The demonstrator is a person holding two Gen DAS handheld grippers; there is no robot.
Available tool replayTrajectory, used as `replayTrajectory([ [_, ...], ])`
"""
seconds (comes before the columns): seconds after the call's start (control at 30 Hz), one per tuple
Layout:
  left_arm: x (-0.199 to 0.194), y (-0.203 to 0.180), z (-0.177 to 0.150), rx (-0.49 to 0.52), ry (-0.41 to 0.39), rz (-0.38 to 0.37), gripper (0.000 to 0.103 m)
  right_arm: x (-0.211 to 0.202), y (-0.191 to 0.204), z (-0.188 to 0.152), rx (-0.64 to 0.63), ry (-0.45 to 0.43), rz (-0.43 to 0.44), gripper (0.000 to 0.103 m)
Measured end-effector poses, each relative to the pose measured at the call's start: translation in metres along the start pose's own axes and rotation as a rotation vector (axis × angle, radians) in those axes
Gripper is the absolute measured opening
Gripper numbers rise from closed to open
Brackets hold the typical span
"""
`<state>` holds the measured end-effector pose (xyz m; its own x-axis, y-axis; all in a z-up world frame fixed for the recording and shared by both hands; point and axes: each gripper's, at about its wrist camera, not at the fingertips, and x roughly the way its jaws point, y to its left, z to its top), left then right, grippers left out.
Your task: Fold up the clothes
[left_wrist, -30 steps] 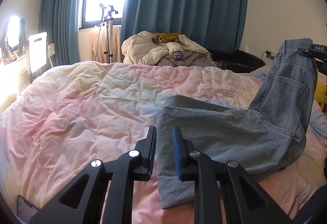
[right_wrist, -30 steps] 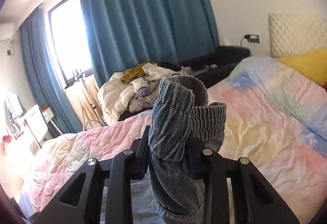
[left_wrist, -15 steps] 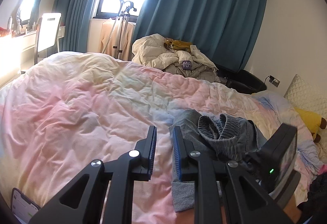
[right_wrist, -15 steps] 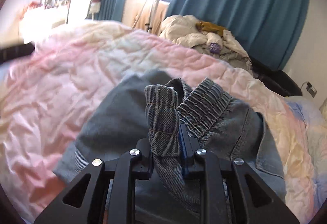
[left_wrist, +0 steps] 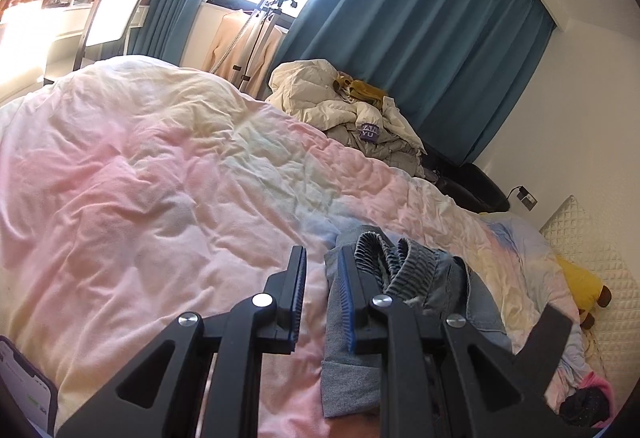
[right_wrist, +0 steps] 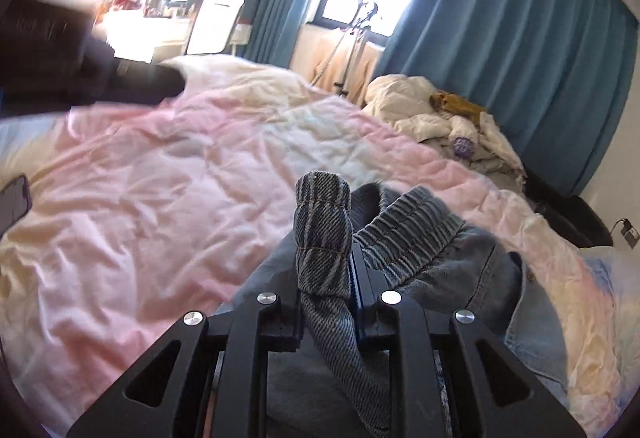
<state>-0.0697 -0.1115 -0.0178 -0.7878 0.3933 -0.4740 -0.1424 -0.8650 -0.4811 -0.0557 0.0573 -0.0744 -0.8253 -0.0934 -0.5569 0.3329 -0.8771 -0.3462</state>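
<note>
Right gripper (right_wrist: 326, 278) pinching jeans (right_wrist: 452, 270) at the waistband, doubled over on the duvet (right_wrist: 160, 198); left gripper (left_wrist: 320, 294) slightly parted, empty, beside them; mid-fold, judging so; next, letting go and flattening.

My left wrist view sits low over the bed (left_wrist: 140, 178), looking along its fingers across the duvet toward the teal curtains (left_wrist: 440, 50) and window. My right wrist view faces much the same way from close beside it, tilted a little (its edges blur). Both share the pink duvet, the heap of pale clothes (right_wrist: 448, 130) by the curtains, and the bunched jeans (left_wrist: 404, 266) right at the fingers.
</note>
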Motion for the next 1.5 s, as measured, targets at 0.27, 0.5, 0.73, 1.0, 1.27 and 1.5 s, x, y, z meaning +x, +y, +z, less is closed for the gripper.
replayTrajectory([
  [0.27, 0.015, -0.004, -0.004, 0.030, 0.054, -0.045, 0.017, -0.003, -0.003, -0.009, 0.027, 0.023, 0.108, 0.031],
  [0.5, 0.020, -0.029, -0.013, 0.148, 0.106, -0.124, 0.022, -0.044, -0.035, -0.004, 0.180, 0.046, 0.328, 0.063],
  [0.73, 0.038, -0.047, -0.024, 0.229, 0.194, -0.177, 0.022, -0.045, -0.131, 0.018, 0.393, 0.145, 0.262, 0.065],
  [1.0, 0.062, -0.064, -0.039, 0.287, 0.263, -0.181, 0.046, 0.017, -0.205, 0.067, 0.487, 0.358, 0.224, 0.065],
  [1.27, 0.076, -0.068, -0.050, 0.345, 0.306, -0.153, 0.046, 0.118, -0.174, 0.099, 0.442, 0.601, 0.239, 0.065],
  [1.5, 0.082, -0.061, -0.053, 0.312, 0.367, -0.201, 0.046, 0.147, -0.149, 0.082, 0.289, 0.760, 0.170, 0.057],
])
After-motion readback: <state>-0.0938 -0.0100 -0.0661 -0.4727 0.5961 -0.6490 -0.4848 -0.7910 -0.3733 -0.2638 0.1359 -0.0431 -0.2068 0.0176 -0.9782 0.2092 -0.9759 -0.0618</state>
